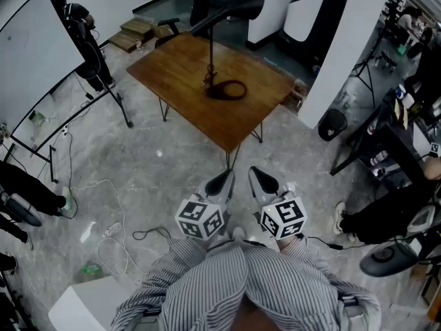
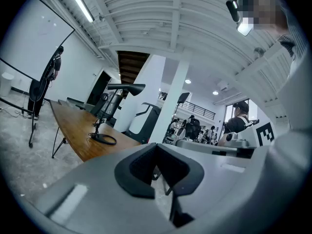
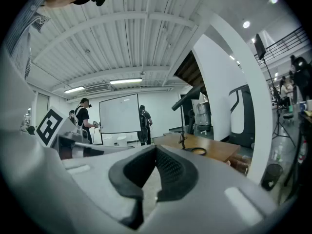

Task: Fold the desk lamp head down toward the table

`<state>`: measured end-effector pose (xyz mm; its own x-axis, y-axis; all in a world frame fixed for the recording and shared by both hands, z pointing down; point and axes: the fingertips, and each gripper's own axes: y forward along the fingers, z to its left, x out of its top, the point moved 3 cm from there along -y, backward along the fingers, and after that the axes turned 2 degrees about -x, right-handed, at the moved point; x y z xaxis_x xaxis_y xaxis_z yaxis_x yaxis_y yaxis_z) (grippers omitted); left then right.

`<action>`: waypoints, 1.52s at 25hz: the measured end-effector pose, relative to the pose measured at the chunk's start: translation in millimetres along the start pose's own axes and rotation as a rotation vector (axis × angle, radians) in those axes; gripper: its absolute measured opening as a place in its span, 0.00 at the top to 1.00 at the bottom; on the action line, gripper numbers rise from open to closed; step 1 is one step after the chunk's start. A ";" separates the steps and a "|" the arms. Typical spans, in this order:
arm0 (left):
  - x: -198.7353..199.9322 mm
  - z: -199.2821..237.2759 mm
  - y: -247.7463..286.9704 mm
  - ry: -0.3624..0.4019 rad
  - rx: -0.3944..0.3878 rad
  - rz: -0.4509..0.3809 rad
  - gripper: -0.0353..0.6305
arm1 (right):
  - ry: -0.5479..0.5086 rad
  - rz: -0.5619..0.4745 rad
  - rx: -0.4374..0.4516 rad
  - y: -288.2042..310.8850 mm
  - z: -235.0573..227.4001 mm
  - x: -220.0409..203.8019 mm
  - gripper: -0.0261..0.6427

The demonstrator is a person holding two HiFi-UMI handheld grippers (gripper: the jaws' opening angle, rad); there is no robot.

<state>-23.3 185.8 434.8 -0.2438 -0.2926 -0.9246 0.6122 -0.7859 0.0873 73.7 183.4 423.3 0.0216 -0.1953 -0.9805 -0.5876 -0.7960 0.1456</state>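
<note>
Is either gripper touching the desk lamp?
No, the left gripper and right gripper hang over the floor, short of the table bearing the desk lamp.

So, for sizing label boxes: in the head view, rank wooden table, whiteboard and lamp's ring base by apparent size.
1-2. wooden table and whiteboard: nearly alike; the whiteboard is cropped at the edge.
3. lamp's ring base, clearly smallest.
</note>
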 end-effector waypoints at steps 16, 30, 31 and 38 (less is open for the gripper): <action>22.8 7.1 -10.9 0.021 0.009 -0.058 0.94 | -0.013 -0.064 -0.062 -4.2 -8.6 19.9 0.96; 18.3 29.3 24.1 -0.001 0.054 -0.071 0.94 | -0.019 -0.089 -0.018 19.8 -38.7 21.6 0.96; 17.8 29.4 28.3 -0.003 0.058 -0.073 0.94 | -0.017 -0.093 -0.010 20.2 -43.7 21.6 0.96; 23.6 53.3 62.6 -0.011 0.078 -0.073 0.94 | -0.007 -0.104 -0.023 44.3 -86.1 25.0 0.96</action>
<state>-30.9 100.7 438.3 -0.2939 -0.2387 -0.9255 0.5323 -0.8451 0.0490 117.8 94.0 416.6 0.0758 -0.1070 -0.9914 -0.5638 -0.8246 0.0459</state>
